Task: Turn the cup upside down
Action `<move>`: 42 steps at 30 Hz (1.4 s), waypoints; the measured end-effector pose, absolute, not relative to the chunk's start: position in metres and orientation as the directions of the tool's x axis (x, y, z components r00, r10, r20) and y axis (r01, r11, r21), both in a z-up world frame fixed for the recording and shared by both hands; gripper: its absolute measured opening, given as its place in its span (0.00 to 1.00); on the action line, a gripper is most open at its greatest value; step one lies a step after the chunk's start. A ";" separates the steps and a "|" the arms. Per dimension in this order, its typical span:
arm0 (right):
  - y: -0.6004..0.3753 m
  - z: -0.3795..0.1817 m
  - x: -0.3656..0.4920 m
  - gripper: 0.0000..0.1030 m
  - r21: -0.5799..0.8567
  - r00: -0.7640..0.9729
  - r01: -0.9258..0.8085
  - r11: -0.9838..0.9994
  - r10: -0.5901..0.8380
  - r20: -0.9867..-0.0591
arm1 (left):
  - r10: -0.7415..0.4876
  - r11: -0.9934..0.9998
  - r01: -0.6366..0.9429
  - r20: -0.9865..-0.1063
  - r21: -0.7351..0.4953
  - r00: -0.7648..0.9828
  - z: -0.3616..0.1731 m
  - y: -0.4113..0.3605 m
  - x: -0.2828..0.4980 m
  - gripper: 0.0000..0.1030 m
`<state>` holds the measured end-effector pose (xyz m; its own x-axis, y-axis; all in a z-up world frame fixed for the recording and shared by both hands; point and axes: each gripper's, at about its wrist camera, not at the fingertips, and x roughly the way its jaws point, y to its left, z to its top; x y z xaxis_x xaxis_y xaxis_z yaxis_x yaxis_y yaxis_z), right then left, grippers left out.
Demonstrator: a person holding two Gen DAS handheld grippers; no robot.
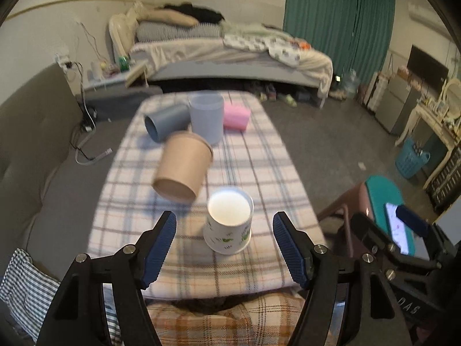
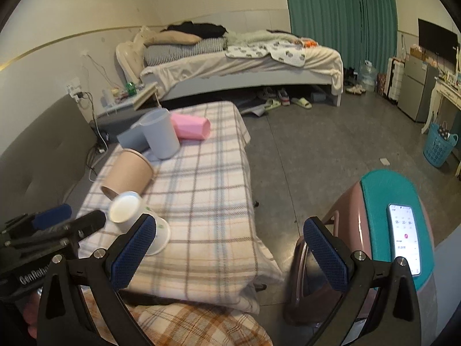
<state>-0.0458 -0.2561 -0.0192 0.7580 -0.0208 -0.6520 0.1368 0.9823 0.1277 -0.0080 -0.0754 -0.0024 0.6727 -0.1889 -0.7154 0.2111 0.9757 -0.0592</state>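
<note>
1. A white paper cup [image 1: 229,223] stands bottom-up on the plaid-covered worktop [image 1: 201,265], just ahead of the left claw [image 1: 224,230], whose blue-padded jaws gape wide and empty around it.
2. At 11 o'clock from that cup lies a brown paper cup [image 1: 183,167] on its side; grey and pink cups sit farther back.
3. The right claw [image 2: 229,248] hangs wide, holding nothing, at 3 o'clock off the worktop's edge.

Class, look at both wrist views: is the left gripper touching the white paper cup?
Apart. The left wrist view shows the left gripper open, plaid cloth visible between each blue pad and the white paper cup.
</note>
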 end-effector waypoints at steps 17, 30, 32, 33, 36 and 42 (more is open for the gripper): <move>-0.207 0.028 -0.093 1.00 0.087 0.832 0.066 0.994 -0.006 -0.555 | -0.051 0.996 0.083 -0.510 0.040 0.859 0.044 -0.012 -0.068 0.98; -0.195 -0.010 -0.088 1.00 0.080 0.778 0.052 0.995 0.010 -0.628 | -0.033 0.998 0.058 -0.555 0.029 0.831 0.008 0.001 -0.072 0.98; -0.195 -0.010 -0.088 1.00 0.080 0.779 0.052 0.995 0.010 -0.627 | -0.037 0.998 0.061 -0.554 0.024 0.832 0.009 0.002 -0.073 0.98; -0.195 -0.010 -0.088 1.00 0.079 0.779 0.054 0.995 0.007 -0.627 | -0.037 0.998 0.059 -0.552 0.023 0.833 0.009 0.003 -0.073 0.98; -0.196 -0.010 -0.088 1.00 0.080 0.778 0.053 0.995 0.009 -0.629 | -0.039 0.998 0.058 -0.555 0.017 0.831 0.009 0.002 -0.073 0.98; -0.196 -0.009 -0.088 1.00 0.082 0.777 0.055 0.995 0.009 -0.629 | -0.043 0.998 0.063 -0.566 0.016 0.824 0.008 0.000 -0.072 0.98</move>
